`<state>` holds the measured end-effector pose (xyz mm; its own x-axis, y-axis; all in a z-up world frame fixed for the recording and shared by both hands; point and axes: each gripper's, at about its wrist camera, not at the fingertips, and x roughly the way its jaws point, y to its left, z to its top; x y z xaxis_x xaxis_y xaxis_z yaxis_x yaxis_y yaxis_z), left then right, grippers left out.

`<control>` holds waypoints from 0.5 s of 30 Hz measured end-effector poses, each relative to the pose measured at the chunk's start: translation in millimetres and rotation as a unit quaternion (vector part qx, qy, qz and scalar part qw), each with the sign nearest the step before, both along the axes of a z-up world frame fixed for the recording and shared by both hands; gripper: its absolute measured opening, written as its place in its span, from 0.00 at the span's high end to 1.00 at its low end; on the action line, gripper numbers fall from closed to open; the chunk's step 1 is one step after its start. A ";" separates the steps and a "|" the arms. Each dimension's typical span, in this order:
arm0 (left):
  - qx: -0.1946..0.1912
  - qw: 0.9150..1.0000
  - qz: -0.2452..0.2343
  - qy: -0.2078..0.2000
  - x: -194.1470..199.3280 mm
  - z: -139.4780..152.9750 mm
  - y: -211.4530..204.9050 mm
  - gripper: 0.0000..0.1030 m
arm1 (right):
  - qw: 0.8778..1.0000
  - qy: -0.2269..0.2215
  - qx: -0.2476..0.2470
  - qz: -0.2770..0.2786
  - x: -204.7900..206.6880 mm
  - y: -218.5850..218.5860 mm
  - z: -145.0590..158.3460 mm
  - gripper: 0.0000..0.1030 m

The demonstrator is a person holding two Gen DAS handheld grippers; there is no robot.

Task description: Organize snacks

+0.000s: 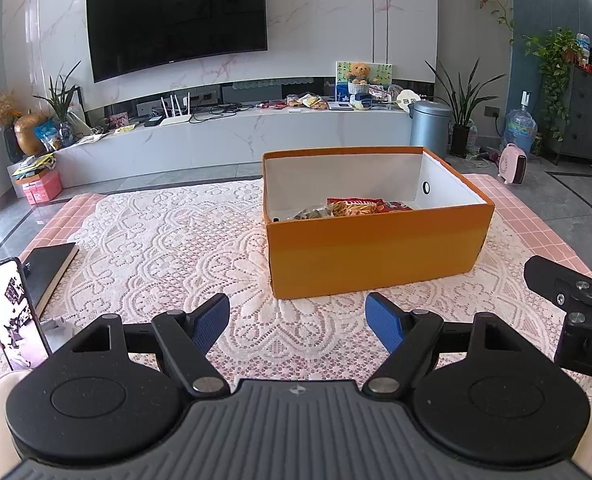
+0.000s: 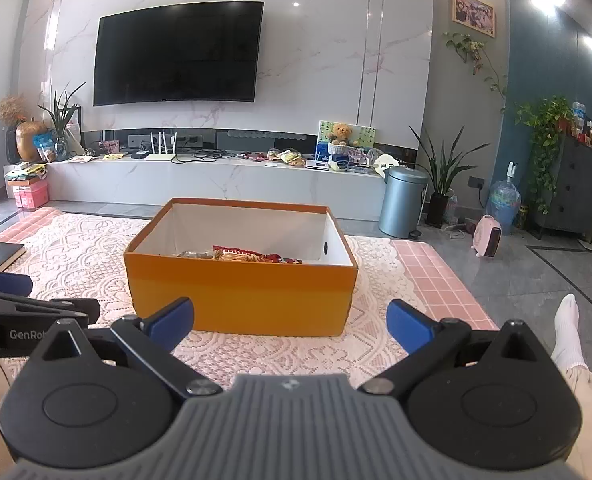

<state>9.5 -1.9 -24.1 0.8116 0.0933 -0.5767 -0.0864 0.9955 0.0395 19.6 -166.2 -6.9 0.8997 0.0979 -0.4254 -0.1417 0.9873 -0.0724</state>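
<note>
— What's the room around you?

— A marble wall (image 2: 316, 60) with a big dark television (image 2: 177, 52) on it, and a long white media shelf (image 2: 215, 178) below, cluttered with cables and packets. A grey bin (image 2: 402, 202) and potted plants (image 2: 442, 172) stand to the right on grey floor tiles.

— And the surface?

— My table (image 1: 536, 236) is pink-checked under a white lace cloth (image 1: 155, 240). On it sits an orange box (image 1: 376, 248), white inside, with snack packets (image 1: 352, 207) on its bottom. A black notebook (image 1: 49, 268) and an upright phone (image 1: 11, 312) are at the left.

— Your tongs?

— The left tongs (image 1: 298, 322) and right tongs (image 2: 289, 324) are both spread apart, holding nothing, just short of the box.
</note>
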 end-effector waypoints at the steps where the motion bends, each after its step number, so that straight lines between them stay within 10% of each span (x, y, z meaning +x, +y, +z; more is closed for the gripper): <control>1: 0.000 1.000 0.000 0.000 -0.1 0.3 -0.3 0.12 | 1.000 0.000 0.000 0.000 0.0 0.2 0.0 0.04; 15: -0.001 1.000 0.001 0.001 -0.6 1.4 0.8 0.12 | 1.000 0.002 -0.002 -0.001 0.5 1.2 -1.1 0.04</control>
